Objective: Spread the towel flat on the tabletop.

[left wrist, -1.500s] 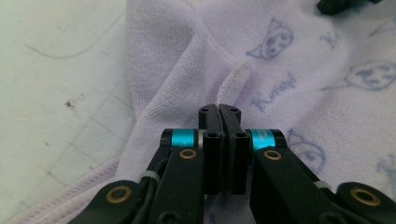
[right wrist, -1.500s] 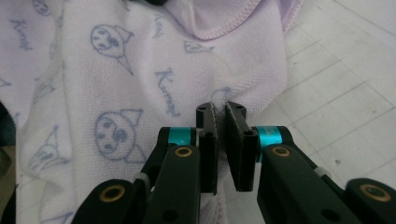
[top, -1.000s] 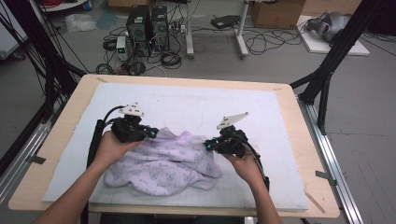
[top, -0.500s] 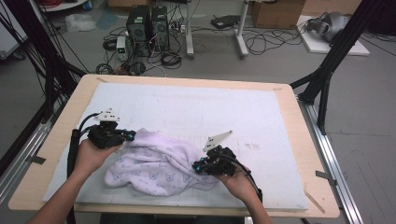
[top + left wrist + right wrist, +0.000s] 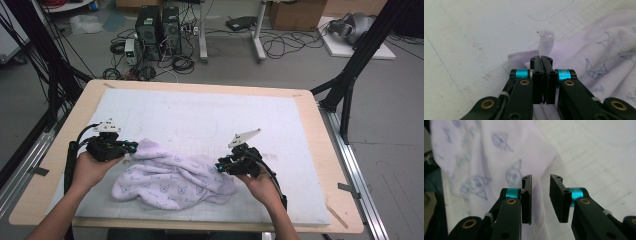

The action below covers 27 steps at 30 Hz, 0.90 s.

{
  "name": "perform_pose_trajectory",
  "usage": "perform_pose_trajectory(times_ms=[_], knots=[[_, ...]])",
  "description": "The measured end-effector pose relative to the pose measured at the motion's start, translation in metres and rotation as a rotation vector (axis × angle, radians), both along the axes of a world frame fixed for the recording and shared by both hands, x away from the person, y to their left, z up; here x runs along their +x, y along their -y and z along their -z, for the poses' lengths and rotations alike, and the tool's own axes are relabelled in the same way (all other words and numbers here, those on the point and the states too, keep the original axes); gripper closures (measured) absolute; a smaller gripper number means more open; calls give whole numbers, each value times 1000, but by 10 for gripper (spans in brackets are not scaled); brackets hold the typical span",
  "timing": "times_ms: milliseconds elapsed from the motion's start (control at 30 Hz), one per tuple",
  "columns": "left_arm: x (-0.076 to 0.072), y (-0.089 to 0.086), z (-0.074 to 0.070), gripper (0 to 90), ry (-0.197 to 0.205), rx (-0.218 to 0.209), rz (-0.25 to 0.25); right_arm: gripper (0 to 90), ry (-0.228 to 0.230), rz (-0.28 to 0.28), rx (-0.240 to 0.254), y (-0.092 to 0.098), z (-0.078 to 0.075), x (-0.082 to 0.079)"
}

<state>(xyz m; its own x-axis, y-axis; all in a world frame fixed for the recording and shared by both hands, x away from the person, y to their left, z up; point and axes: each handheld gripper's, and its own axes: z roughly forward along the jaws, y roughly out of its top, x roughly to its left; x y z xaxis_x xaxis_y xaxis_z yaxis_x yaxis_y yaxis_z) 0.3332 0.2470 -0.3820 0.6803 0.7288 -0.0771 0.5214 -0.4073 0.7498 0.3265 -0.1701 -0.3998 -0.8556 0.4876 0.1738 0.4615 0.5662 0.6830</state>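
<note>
On the white mat point(image 5: 200, 120), toward the edge nearest the person, a lilac printed towel point(image 5: 170, 177) is lying in a rumpled heap. At the towel's left end, the left gripper point(image 5: 131, 146) is pinching a hemmed corner: in the left gripper view its jaws are standing pressed together with the stitched edge point(image 5: 546, 41) curling up just beyond them and cloth running out beneath. At the towel's right end, the right gripper point(image 5: 220, 167) has just been opening its jaws; in the right gripper view its fingers point(image 5: 527, 195) are standing apart with a gap between them, and the cloth is lying under and behind them without being pressed by either pad.

From here the risks are looking plain enough. With one end let go, any pull from the left hand is likely to be dragging the whole heap across the mat instead of spreading it. The left pinch is sitting close to the hem, so a sharp tug could be slipping the corner free. If the right jaws are closing again on a bunched fold rather than a single edge, the towel will probably be staying creased.
</note>
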Motion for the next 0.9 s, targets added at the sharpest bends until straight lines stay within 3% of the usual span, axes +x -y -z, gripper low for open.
perform_pose_trajectory(times_ms=[133, 200, 300, 467, 600, 767, 900], knots=[[1, -1, 1, 877, -3, 6, 2, 694, -41, 0, -38, -1, 14, 0], [1, -1, 2, 877, -5, 7, 1, 683, -96, -3, -69, -3, 28, 3], [2, -1, 3, 877, -7, 4, -1, 827, -115, -35, -46, -3, 32, 4], [4, 2, -1, 877, 3, -3, -2, 850, -63, -19, -48, 2, 22, 4], [6, 6, -9, 877, 30, -24, -7, 851, -9, 42, -18, 17, 3, 6], [7, 12, -18, 877, 63, -51, -11, 848, 63, 90, -18, 31, -20, 2], [6, 15, -17, 877, 70, -52, -6, 841, 59, 91, -55, 33, -13, -5]])
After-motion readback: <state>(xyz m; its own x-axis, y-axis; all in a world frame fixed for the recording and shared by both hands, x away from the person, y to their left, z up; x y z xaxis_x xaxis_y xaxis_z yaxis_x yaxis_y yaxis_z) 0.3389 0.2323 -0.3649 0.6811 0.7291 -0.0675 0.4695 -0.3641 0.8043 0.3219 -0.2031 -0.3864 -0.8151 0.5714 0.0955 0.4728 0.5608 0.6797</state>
